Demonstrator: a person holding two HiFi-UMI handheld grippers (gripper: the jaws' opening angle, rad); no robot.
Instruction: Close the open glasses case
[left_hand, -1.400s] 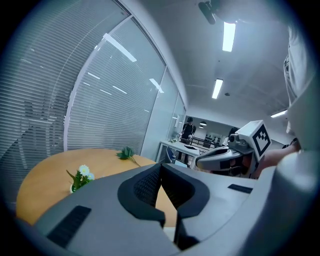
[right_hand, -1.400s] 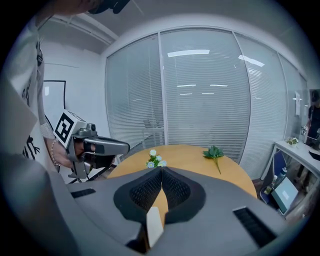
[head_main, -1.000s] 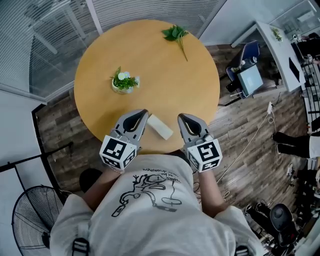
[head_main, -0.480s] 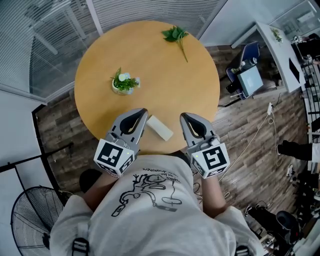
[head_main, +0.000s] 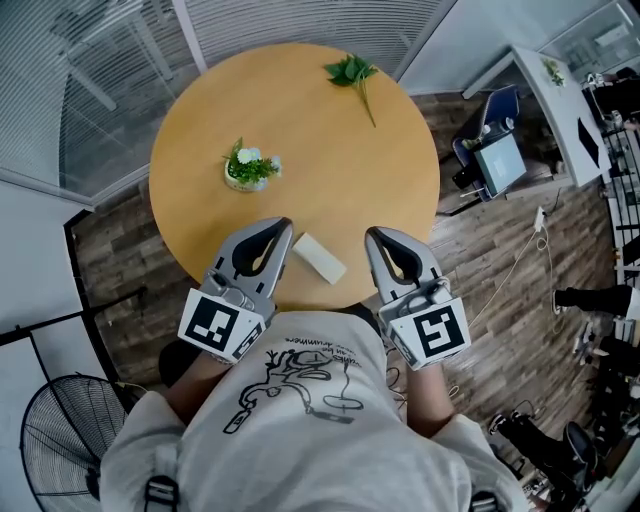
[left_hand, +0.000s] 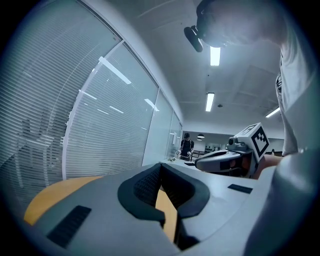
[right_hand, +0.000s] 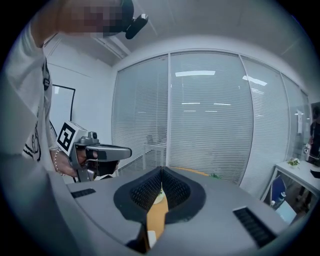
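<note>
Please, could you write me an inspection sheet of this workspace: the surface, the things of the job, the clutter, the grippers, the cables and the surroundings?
Surface: round wooden table.
Job's things: white glasses case lies near the table's near edge, between the two grippers, touched by neither; whether its lid is open cannot be told.
Clutter: small flower pot left of centre; leafy sprig at the far edge.
Grippers: left gripper and right gripper both have their jaws together, with nothing between them.
Cables: white cable runs over the floor, right of the table.
Surroundings: wood floor, blinds, standing fan.
</note>
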